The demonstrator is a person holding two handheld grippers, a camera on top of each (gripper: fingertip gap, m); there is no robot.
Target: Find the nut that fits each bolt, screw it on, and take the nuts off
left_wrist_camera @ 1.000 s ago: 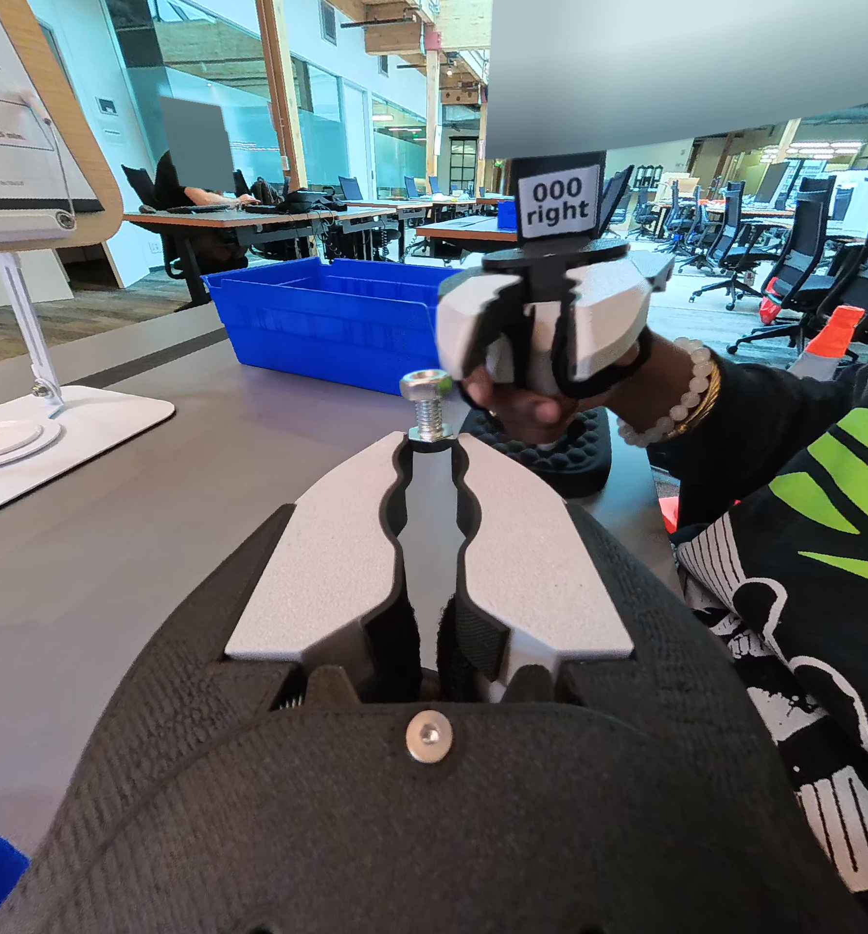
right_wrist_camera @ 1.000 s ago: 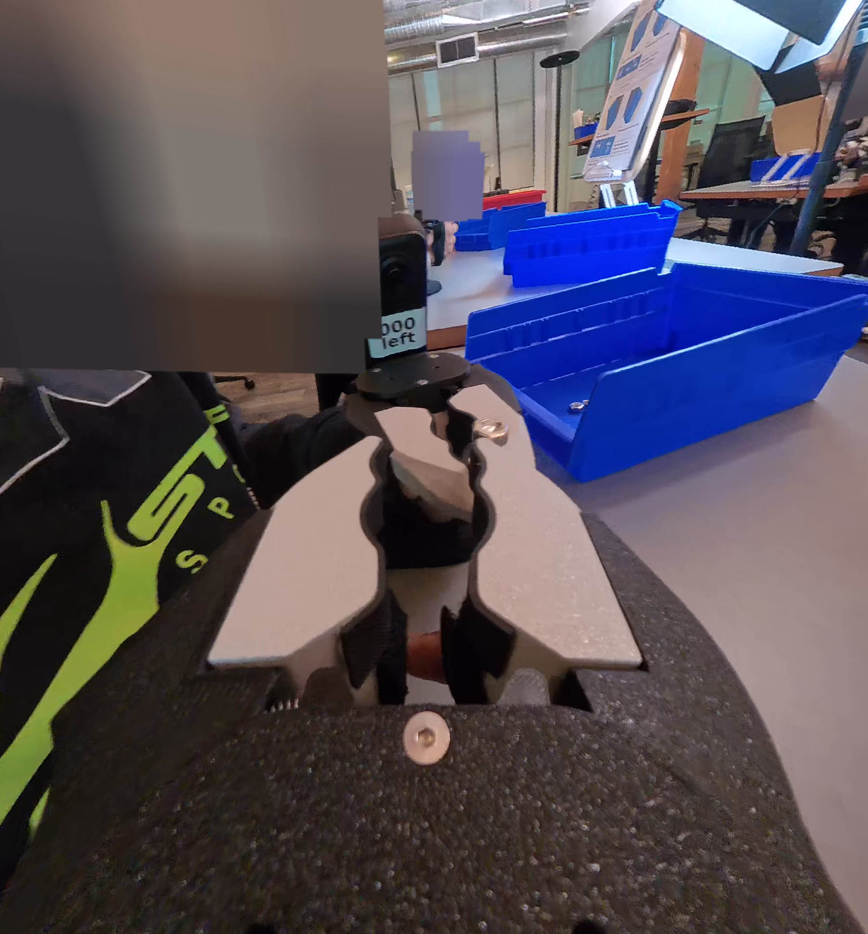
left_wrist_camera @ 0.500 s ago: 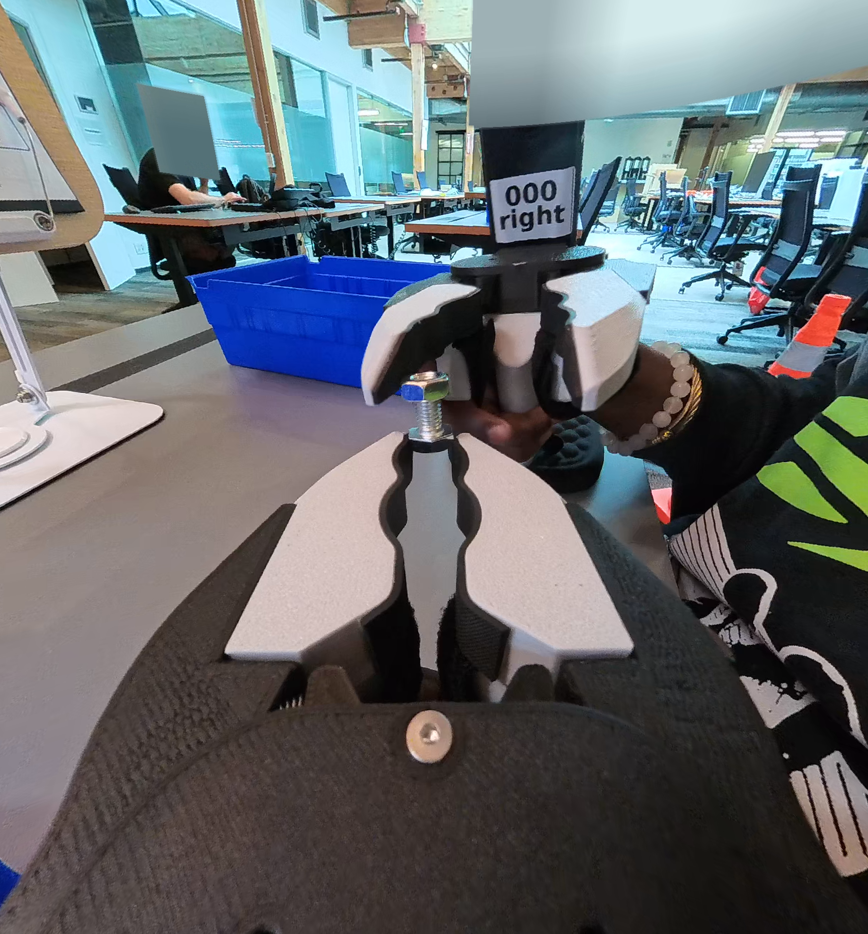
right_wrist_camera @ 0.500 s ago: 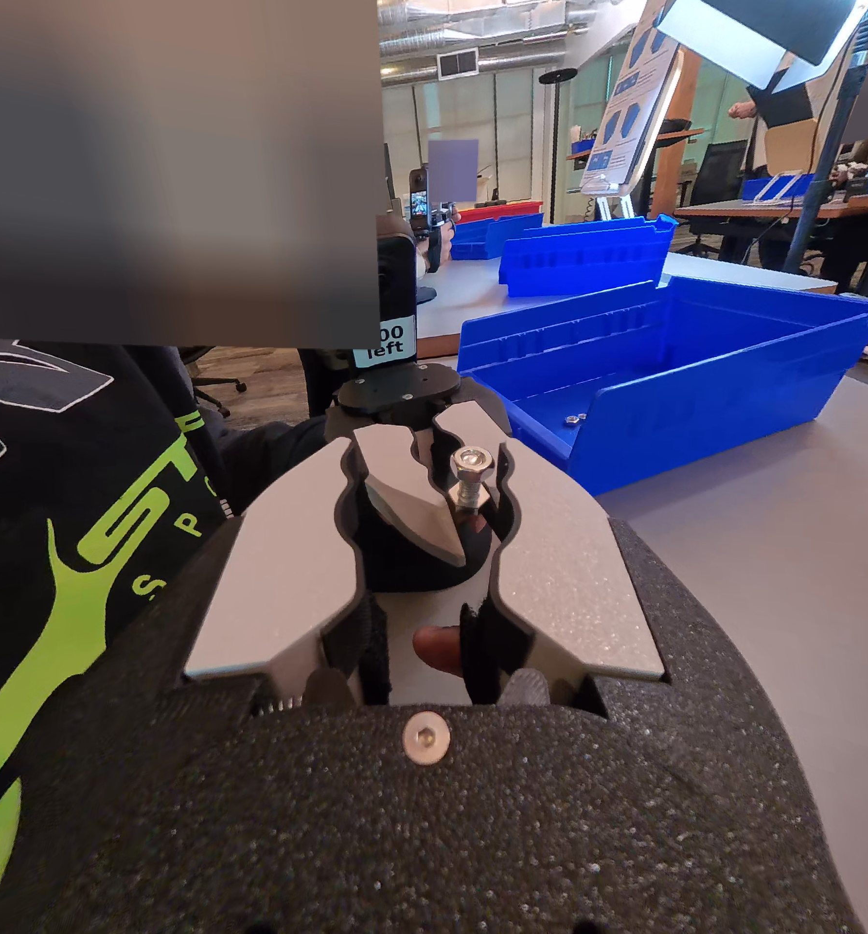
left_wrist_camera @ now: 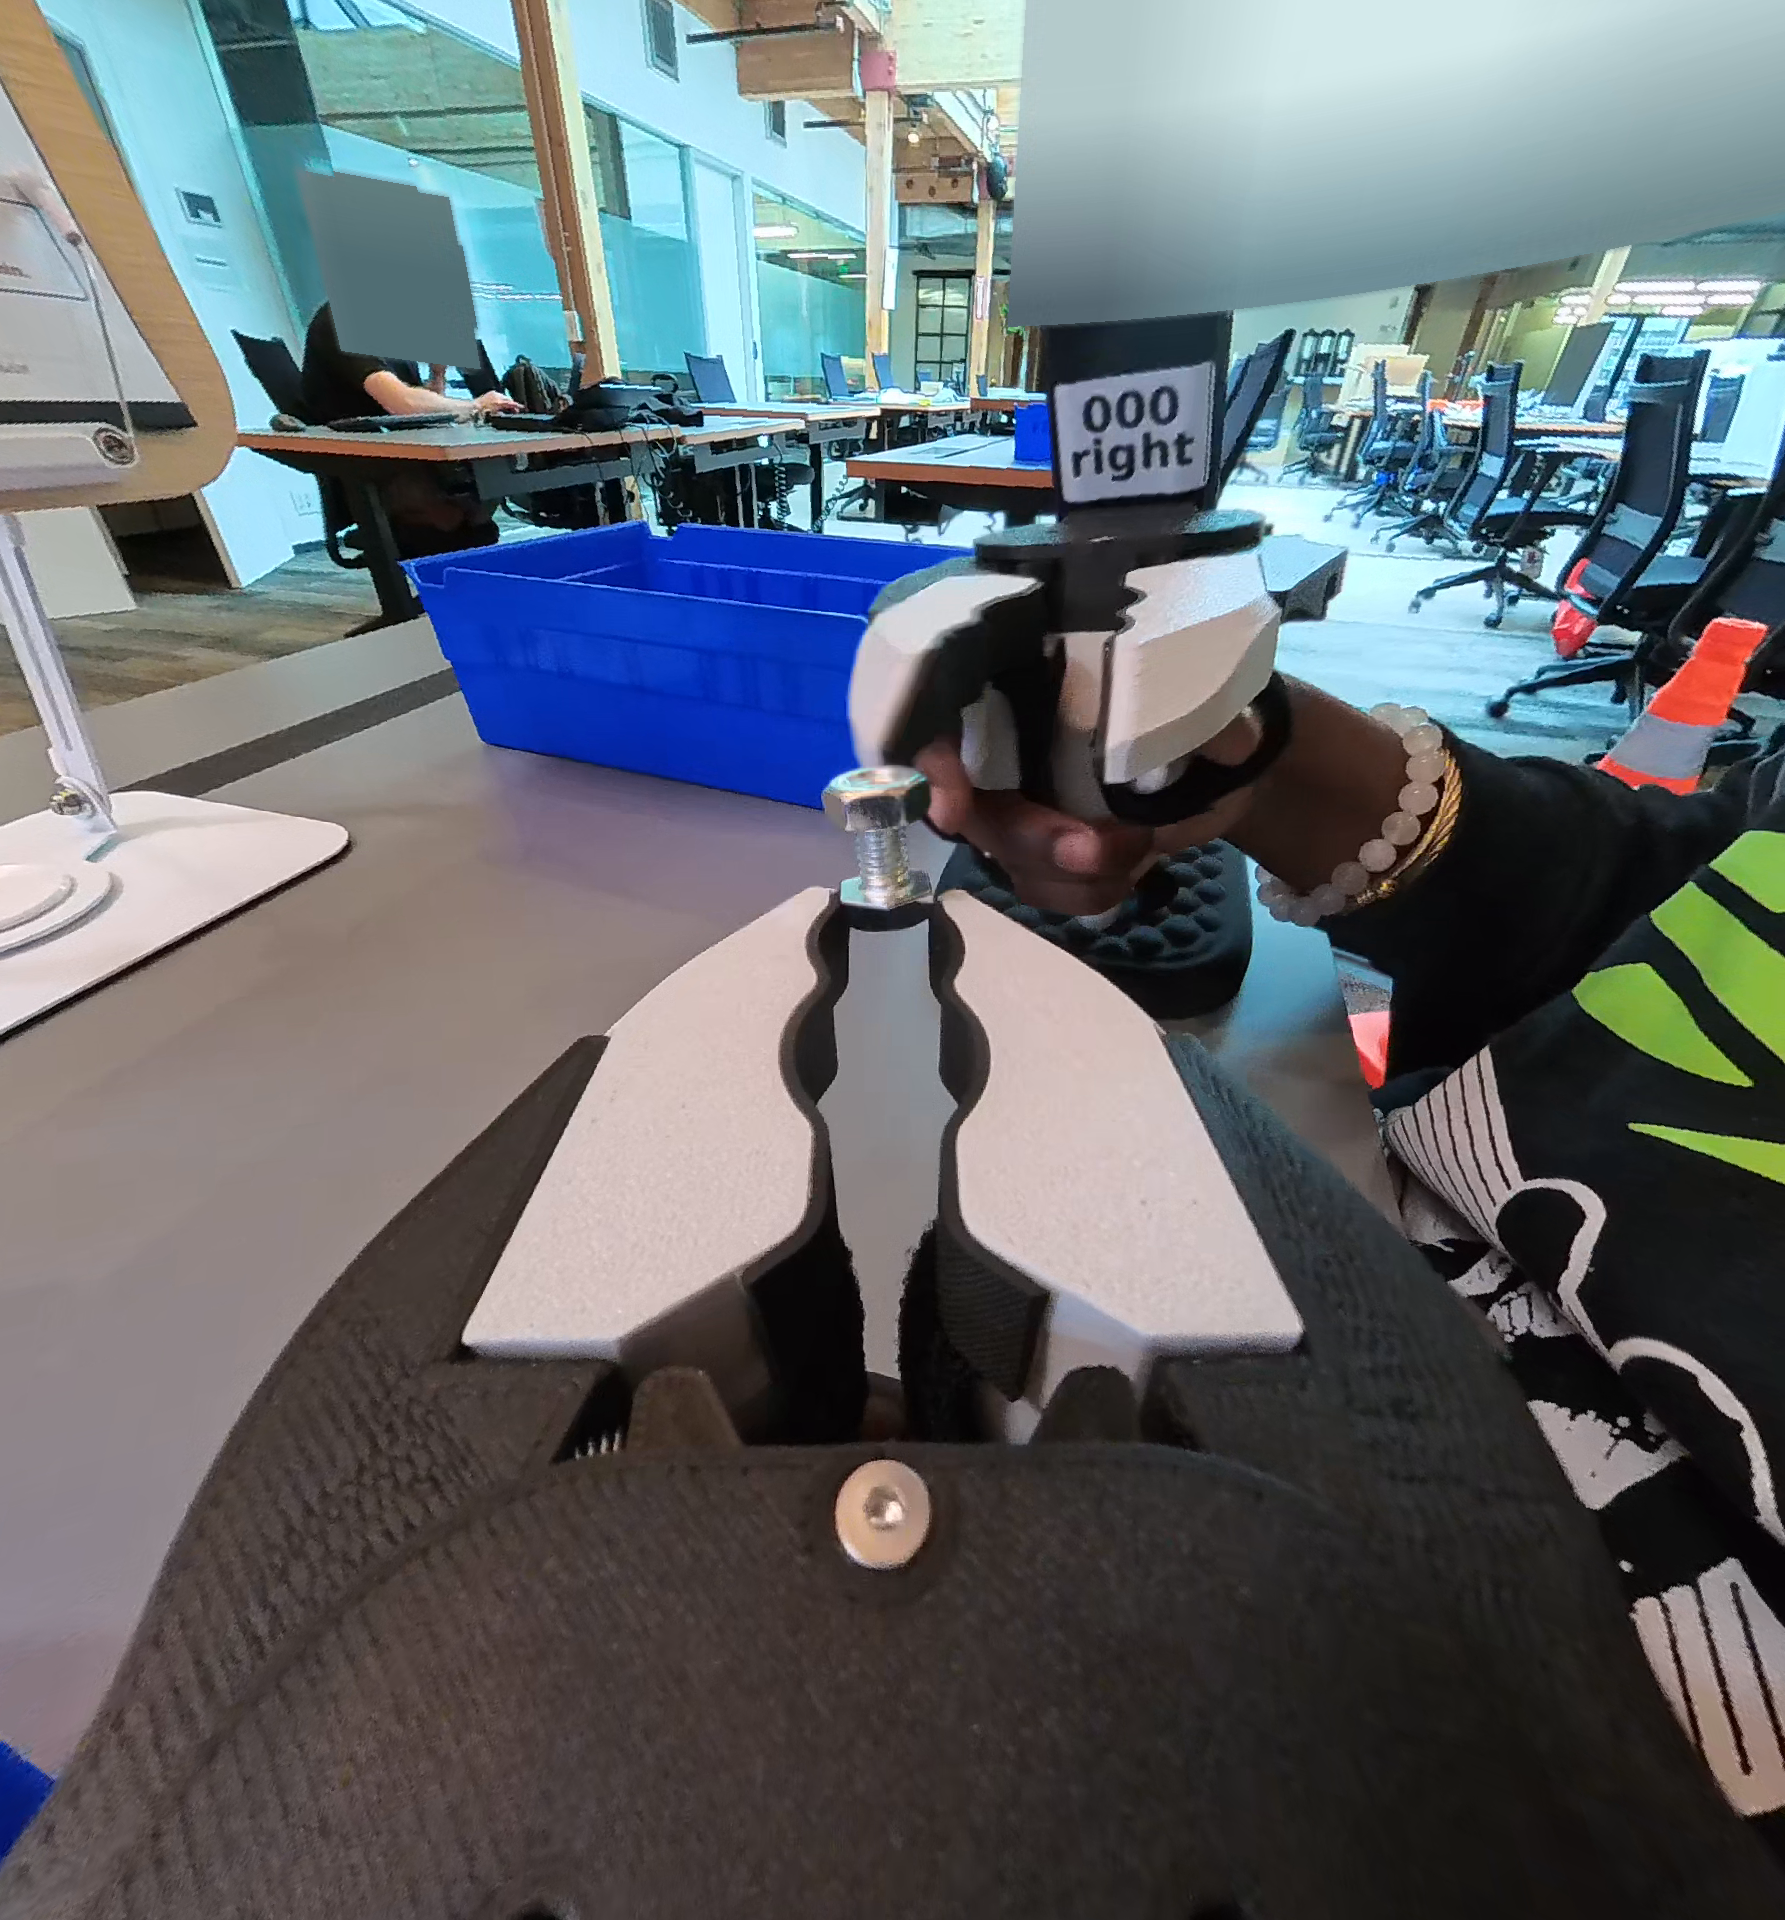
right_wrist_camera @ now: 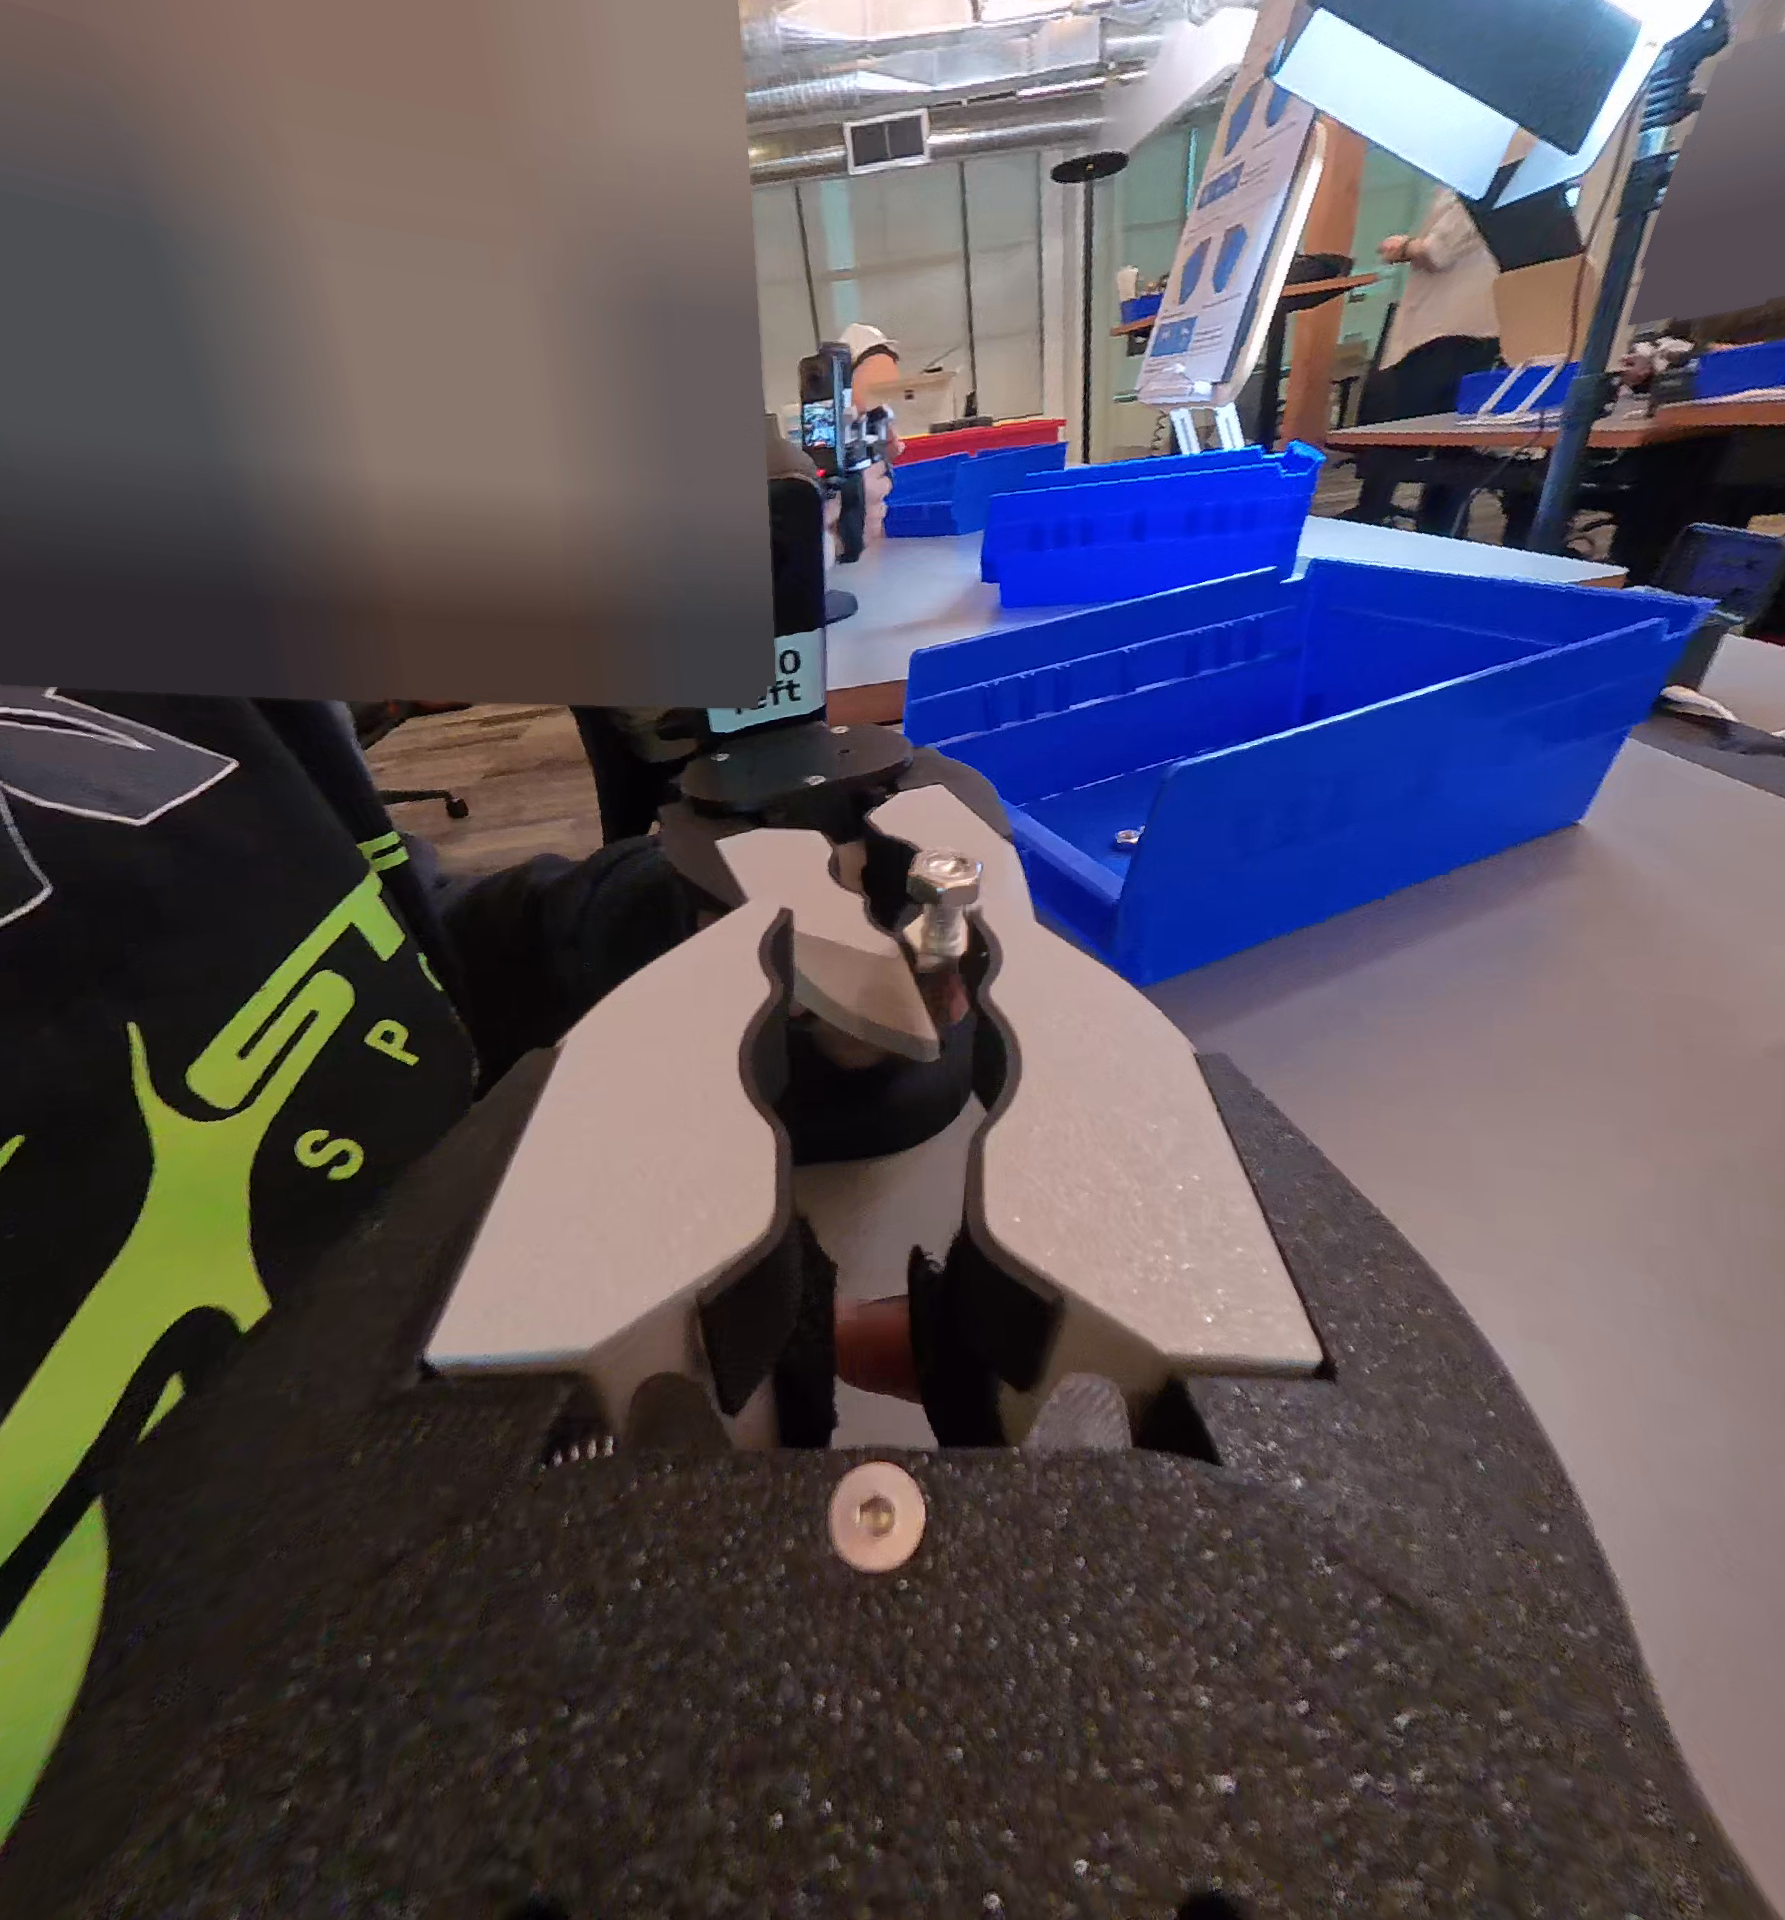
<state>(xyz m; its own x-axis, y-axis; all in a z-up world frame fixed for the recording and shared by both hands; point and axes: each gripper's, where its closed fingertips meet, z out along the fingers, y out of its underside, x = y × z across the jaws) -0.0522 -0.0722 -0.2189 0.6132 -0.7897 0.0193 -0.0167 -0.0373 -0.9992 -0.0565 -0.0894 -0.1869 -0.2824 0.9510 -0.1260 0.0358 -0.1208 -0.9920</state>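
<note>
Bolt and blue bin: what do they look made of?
Bolt: looks like bright plated steel; silvery sheen, glinting hex head and threads. It stands head up, with the left gripper shut at its lower end.
Blue bin: probably moulded plastic; uniform saturated colour, soft gloss, ribbed inner walls.

1 bolt [left_wrist_camera: 875, 837], 2 nuts [left_wrist_camera: 884, 891] [right_wrist_camera: 1127, 835], 2 hand-held grippers [left_wrist_camera: 880, 914] [right_wrist_camera: 883, 935], 4 blue bins [right_wrist_camera: 1387, 769].

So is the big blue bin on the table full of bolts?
No, the blue bin is almost bare inside in the right wrist view, with just one small metal piece lying on its floor.
</note>
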